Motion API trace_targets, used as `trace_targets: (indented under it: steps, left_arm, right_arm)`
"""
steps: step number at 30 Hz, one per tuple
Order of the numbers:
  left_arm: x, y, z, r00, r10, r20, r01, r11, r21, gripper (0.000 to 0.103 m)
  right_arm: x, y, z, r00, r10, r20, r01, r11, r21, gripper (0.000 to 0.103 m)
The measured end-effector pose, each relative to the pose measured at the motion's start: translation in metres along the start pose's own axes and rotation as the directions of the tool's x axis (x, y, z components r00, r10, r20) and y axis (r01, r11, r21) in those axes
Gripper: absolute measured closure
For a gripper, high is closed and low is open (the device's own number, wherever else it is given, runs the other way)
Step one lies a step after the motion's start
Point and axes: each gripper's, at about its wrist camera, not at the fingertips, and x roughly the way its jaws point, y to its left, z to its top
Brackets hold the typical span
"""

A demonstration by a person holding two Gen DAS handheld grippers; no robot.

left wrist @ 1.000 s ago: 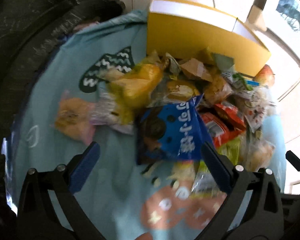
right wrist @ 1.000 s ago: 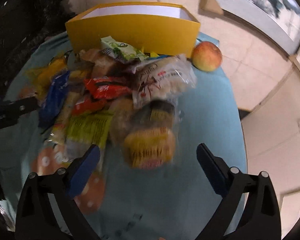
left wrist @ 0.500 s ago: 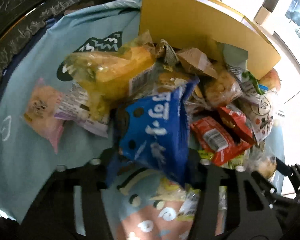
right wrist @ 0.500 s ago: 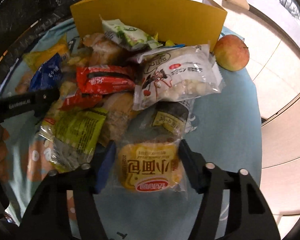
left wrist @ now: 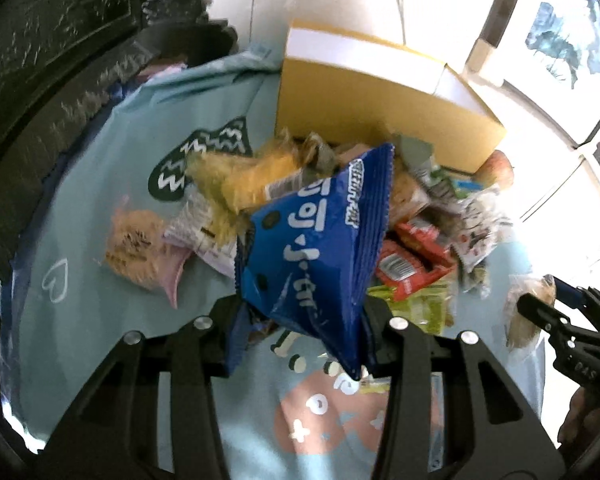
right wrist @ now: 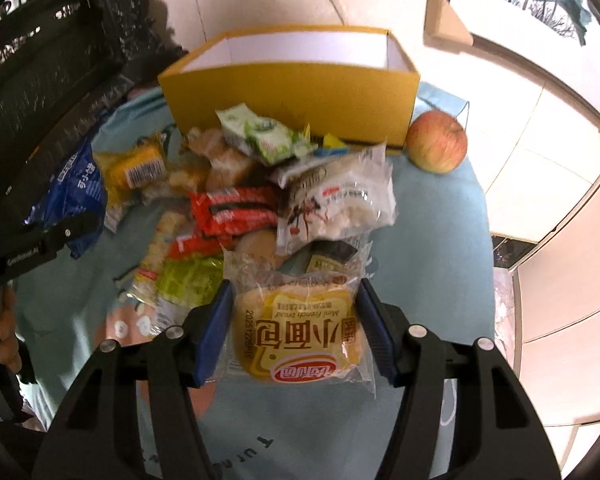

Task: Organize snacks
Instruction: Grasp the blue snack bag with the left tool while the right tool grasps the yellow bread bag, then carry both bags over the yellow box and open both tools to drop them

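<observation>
My left gripper (left wrist: 304, 316) is shut on a blue snack bag (left wrist: 320, 248) and holds it lifted above the pile; the bag (right wrist: 74, 192) also shows at the left of the right wrist view. My right gripper (right wrist: 294, 316) is shut on a yellow small-bread packet (right wrist: 300, 332), raised off the cloth. A pile of snack packets (right wrist: 236, 208) lies on the light blue tablecloth (right wrist: 428, 232). An open yellow box (right wrist: 292, 96) with a white inside stands behind the pile, also seen in the left wrist view (left wrist: 380, 108).
An apple (right wrist: 438, 142) sits right of the box. A pink-orange packet (left wrist: 136, 248) lies apart at the left. Dark carved furniture (left wrist: 52, 72) borders the table's left. The right gripper (left wrist: 560, 320) shows at the right edge of the left wrist view.
Both grippers closed from open: the left on the blue bag, the right on the bread packet. Both packets have been lifted off the pile, and the views have pulled back.
</observation>
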Motion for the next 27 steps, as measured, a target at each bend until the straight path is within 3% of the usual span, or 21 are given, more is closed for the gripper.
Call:
trace_targets:
  steps: [8, 12, 16, 23, 25, 27]
  left_arm:
    - [-0.034, -0.007, 0.020, 0.997, -0.042, 0.070, 0.039, 0.999, 0.035, 0.059]
    - [-0.042, -0.013, 0.042, 0.993, -0.053, 0.107, 0.049, 0.998, 0.045, 0.059]
    - [-0.043, -0.025, 0.091, 0.987, -0.068, 0.149, 0.064, 0.997, 0.034, 0.059]
    - [-0.020, -0.064, 0.193, 0.979, -0.042, 0.201, 0.031, 0.998, 0.056, 0.058]
    - [-0.005, -0.074, 0.221, 0.978, -0.022, 0.208, 0.011, 0.998, 0.055, 0.055]
    - [0.021, -0.077, 0.247, 0.985, -0.004, 0.175, -0.002, 0.999, 0.036, 0.030]
  right_arm:
    - [-0.028, 0.004, 0.022, 0.997, -0.001, 0.073, -0.001, 1.000, 0.027, 0.041]
    - [-0.044, 0.001, 0.049, 0.991, 0.001, 0.132, -0.006, 0.999, 0.038, 0.041]
    - [-0.053, -0.010, 0.092, 0.982, 0.001, 0.187, -0.011, 0.999, 0.051, 0.041]
    - [-0.032, -0.038, 0.205, 0.969, -0.034, 0.245, 0.019, 0.998, 0.065, 0.041]
    - [-0.013, -0.045, 0.243, 0.973, -0.007, 0.232, -0.011, 0.997, 0.079, 0.038]
    - [0.004, -0.048, 0.266, 0.980, -0.024, 0.199, 0.006, 0.996, 0.087, 0.030]
